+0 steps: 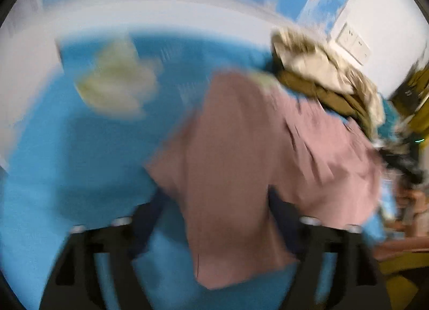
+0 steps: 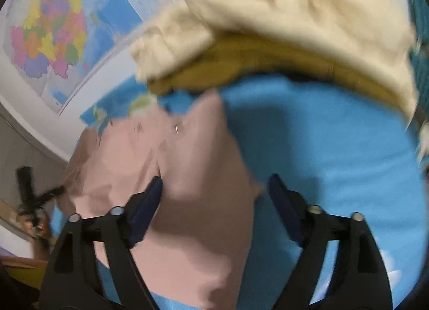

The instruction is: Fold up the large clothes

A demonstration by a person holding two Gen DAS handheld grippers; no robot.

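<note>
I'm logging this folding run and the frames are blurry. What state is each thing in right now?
pink garment: rumpled, unfolded, spread between both grippers' fingers.
left gripper: open, the pink cloth between its fingers.
right gripper: open, cloth lying between the fingers.
cream garment: bunched on top of the pile.
olive-brown garment: under the cream one, crumpled.
pale yellow cloth: crumpled, lying apart on the blue cover.

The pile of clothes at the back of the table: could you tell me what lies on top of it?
A cream garment lies on top, over a mustard-brown garment. Anything beneath those is covered.
</note>
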